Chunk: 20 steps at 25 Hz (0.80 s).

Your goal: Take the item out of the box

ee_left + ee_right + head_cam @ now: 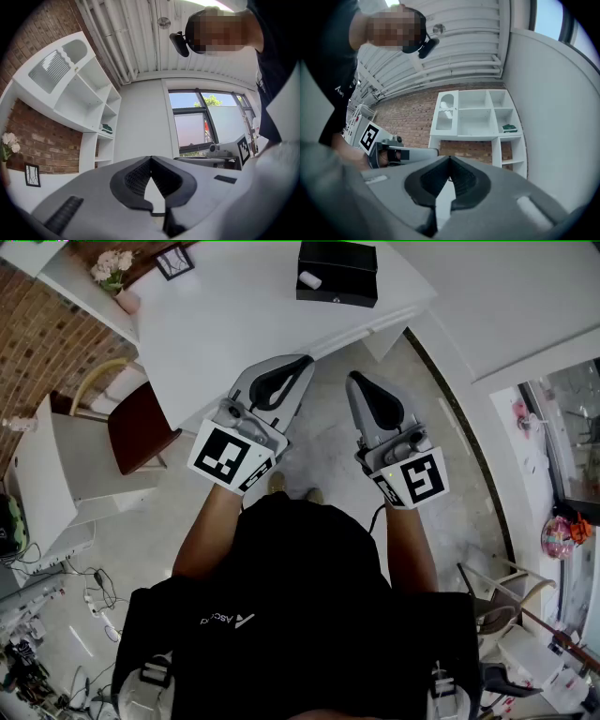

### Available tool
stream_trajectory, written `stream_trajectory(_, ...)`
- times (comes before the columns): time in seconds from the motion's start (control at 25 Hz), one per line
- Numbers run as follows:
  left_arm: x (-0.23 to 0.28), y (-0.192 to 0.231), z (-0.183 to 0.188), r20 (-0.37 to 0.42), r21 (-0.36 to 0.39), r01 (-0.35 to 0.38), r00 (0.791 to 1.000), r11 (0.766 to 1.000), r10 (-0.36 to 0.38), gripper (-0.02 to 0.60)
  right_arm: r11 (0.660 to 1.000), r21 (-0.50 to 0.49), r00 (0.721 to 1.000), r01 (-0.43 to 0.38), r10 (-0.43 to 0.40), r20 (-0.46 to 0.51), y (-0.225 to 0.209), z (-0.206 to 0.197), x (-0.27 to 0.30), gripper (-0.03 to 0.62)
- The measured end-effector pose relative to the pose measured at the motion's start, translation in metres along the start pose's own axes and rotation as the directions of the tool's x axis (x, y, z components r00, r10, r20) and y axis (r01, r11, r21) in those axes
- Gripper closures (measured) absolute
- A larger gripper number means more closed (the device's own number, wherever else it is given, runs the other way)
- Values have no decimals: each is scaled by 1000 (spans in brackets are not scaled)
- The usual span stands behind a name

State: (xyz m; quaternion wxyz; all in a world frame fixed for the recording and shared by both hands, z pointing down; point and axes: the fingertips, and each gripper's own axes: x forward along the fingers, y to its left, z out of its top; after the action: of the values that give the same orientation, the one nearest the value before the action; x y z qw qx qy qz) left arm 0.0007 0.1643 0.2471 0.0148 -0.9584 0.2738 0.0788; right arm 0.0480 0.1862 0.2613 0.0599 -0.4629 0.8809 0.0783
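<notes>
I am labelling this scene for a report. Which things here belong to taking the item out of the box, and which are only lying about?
For the job: black box, white item inside it, left gripper and right gripper, both shut and empty.

Lying about: flowers in a pink vase, small picture frame, chair with a brown seat.

A white tabletop (234,315) seen from above, its near edge angled toward the viewer. A black box (337,276) sits flat near its far right corner. Well apart from it, at the far left, a small dark picture frame (174,261) stands upright. Further left, a pink vase (127,302) holds pale flowers (112,268). Below the tabletop, on the light floor (319,446), a chair (141,427) with a dark red seat stands beside the left edge.
</notes>
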Motion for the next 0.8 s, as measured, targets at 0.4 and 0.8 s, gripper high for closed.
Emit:
stream_trajectory(0.4,15,-13,-7,-14,1,-20,1000,1000,20,583,998,46,998,-47,45,40,-13,4,-16,594)
stream_trajectory(0.8,30,-3,-9,-6,16,-79,997,997,79,583,995,21,995,-98,98,23,-30,1,-13,592)
